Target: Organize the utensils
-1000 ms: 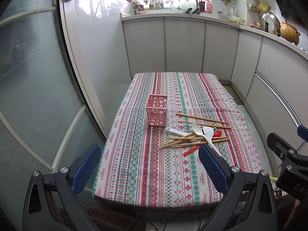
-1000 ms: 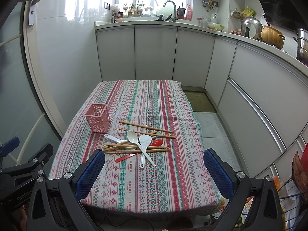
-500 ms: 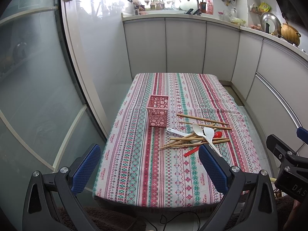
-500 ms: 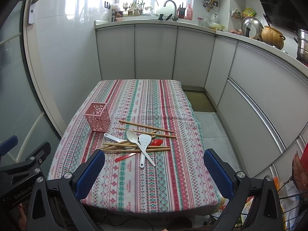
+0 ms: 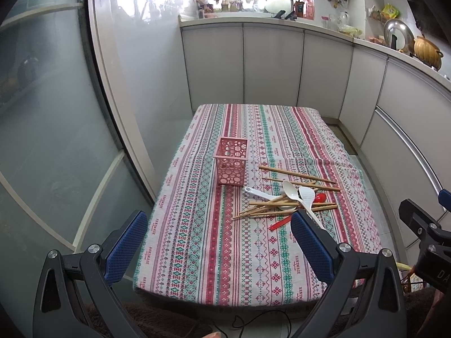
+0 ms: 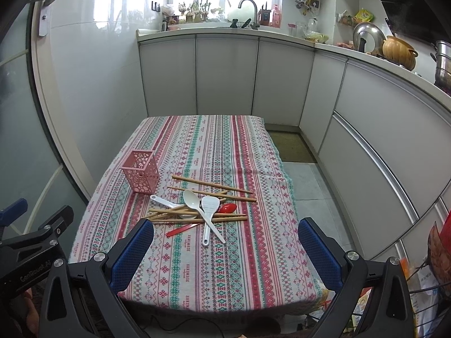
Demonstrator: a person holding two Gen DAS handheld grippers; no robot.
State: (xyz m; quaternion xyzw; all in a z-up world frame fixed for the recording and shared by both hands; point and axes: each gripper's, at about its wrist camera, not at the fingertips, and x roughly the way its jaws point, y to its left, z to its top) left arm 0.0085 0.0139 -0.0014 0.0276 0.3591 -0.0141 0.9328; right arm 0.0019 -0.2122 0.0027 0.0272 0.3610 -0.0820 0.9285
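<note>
Striped surface [image 6: 242, 157] carrying a crossed utensil pile [image 6: 203, 209] just right of empty pink holder [image 6: 140, 172], long axes mostly three-to-nine; at twelve o'clock from wide-open, empty right tool [image 6: 225, 248], two o'clock from equally wide left tool [image 5: 215, 238]; right nearer.

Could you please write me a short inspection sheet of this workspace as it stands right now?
Surface: table under a striped patterned tablecloth, lying flat.
Job's things: pink holder upright, looks empty; beside it a loose pile of wooden chopsticks, white spoons and a red spoon, crossing one another.
Clutter: nothing seen on the table besides these.
Grippers: left gripper and right gripper both open, empty, held back from the table's near edge.
Cables: a thin dark cable on the floor below the near edge.
Surroundings: white kitchen cabinets, counter with a sink tap and pots.
</note>
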